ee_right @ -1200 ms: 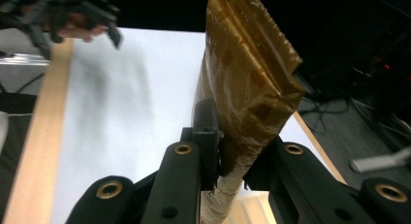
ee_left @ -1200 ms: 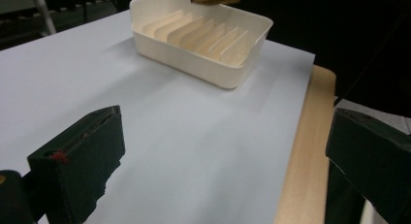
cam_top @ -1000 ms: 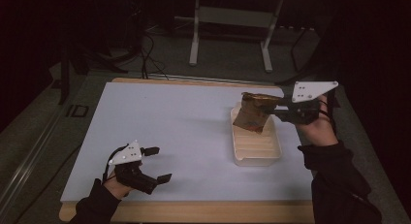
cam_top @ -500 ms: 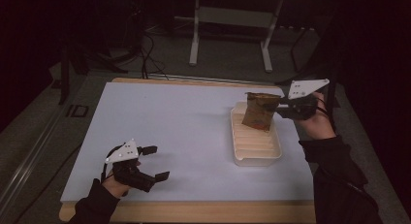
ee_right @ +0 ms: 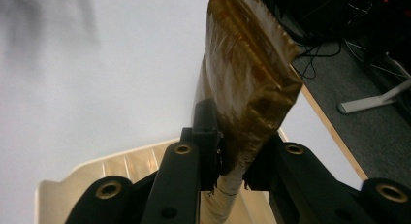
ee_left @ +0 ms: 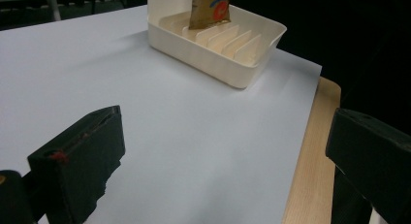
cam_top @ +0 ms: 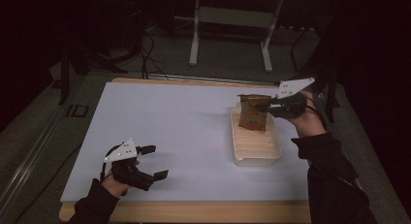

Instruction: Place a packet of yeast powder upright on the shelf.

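While my right gripper clamps the brown snack pouch upright over the far end of the white slotted tray near the table's right edge, my left gripper rests released by the near-left corner.

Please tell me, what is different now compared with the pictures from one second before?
The right tongs, shut on the brown packet, have carried it down and a little toward the person, so its lower edge now sits among the dividers of the white slotted tray. Nothing was released. The left tongs stayed open in the same place, and the tray did not move.
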The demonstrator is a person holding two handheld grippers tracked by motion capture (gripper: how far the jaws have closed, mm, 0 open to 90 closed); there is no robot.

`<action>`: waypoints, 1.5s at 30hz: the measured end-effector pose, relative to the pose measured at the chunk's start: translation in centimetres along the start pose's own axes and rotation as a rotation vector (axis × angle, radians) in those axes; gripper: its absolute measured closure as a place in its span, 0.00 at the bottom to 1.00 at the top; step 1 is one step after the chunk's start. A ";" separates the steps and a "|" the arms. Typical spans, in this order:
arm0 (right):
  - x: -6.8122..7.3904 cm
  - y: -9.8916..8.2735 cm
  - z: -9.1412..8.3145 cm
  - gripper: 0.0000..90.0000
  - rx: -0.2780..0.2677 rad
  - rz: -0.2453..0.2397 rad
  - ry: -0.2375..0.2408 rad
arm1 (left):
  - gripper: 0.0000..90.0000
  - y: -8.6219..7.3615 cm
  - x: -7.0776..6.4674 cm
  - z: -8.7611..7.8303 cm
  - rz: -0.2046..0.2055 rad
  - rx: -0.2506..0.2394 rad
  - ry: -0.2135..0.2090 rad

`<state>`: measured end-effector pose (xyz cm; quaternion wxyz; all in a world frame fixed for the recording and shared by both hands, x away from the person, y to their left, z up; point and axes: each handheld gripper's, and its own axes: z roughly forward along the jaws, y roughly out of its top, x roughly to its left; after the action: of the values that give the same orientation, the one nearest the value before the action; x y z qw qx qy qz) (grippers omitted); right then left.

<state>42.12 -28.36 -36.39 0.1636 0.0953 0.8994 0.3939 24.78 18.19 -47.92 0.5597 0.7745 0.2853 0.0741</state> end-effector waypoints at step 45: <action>-0.1 -7.7 3.2 0.86 -0.109 0.229 0.028 | 0.02 -0.6 0.4 0.2 -0.021 0.005 -0.001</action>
<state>43.01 -31.38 -44.06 0.1101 0.1827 0.8621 0.4597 24.94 18.36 -48.56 0.5587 0.7730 0.2931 0.0669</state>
